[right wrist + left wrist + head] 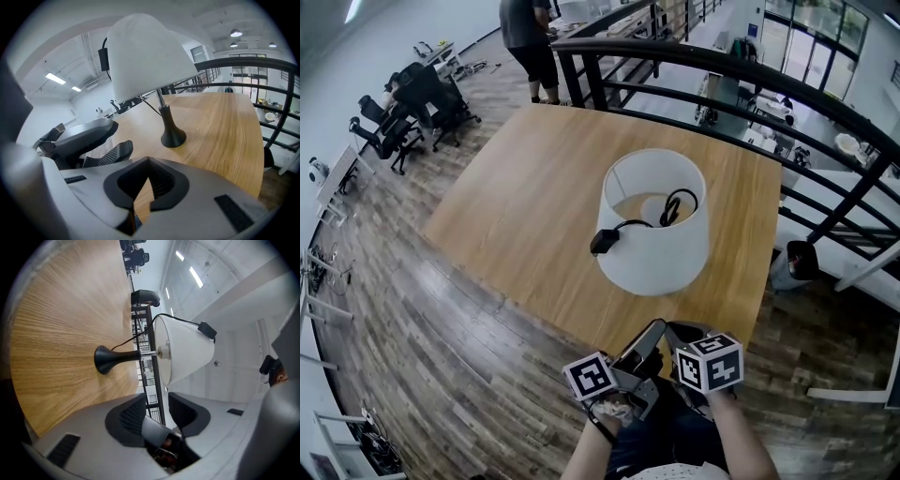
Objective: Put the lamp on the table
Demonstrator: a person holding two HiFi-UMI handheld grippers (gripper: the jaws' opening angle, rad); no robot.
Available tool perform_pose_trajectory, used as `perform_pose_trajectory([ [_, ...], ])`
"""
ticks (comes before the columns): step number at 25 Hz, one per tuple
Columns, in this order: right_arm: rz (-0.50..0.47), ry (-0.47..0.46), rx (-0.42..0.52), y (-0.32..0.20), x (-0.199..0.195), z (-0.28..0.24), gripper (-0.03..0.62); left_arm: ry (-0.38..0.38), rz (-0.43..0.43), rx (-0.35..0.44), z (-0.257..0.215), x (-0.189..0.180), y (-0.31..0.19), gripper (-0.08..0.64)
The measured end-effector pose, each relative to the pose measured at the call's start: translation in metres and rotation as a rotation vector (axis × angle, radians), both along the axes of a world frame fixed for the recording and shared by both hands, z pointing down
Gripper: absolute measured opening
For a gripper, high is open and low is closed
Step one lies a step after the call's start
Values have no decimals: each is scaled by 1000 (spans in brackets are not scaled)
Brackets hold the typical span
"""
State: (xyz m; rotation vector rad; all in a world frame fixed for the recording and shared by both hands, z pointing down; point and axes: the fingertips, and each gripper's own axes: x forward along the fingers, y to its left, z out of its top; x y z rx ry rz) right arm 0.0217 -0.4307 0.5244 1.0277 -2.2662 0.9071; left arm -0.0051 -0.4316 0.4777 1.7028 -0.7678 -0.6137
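A lamp with a white shade (654, 234) stands upright on the wooden table (516, 197), toward its near right side. Its black cord is coiled inside the shade, and the plug (604, 242) hangs over the rim. In the left gripper view the black base (105, 359) and shade (185, 350) lie ahead, and my left gripper (158, 404) is open and empty. In the right gripper view the base (172, 136) stands on the wood in front of my right gripper (140, 199), which is shut on nothing. Both grippers (649, 342) (686, 333) hover side by side just off the table's near edge.
A black metal railing (722, 75) runs behind and to the right of the table. A person (530, 47) stands at the far corner. Black office chairs (412, 103) cluster at the far left. A dark bin (802, 261) sits right of the table on the wood floor.
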Motion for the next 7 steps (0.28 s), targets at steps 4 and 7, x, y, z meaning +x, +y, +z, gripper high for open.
perform_pose_trajectory([
  [4, 2, 0, -3, 1, 3, -3, 8, -7, 7, -2, -3, 5, 1, 176],
  [7, 3, -2, -5, 0, 5, -5, 8, -9, 13, 0, -6, 9, 1, 176],
])
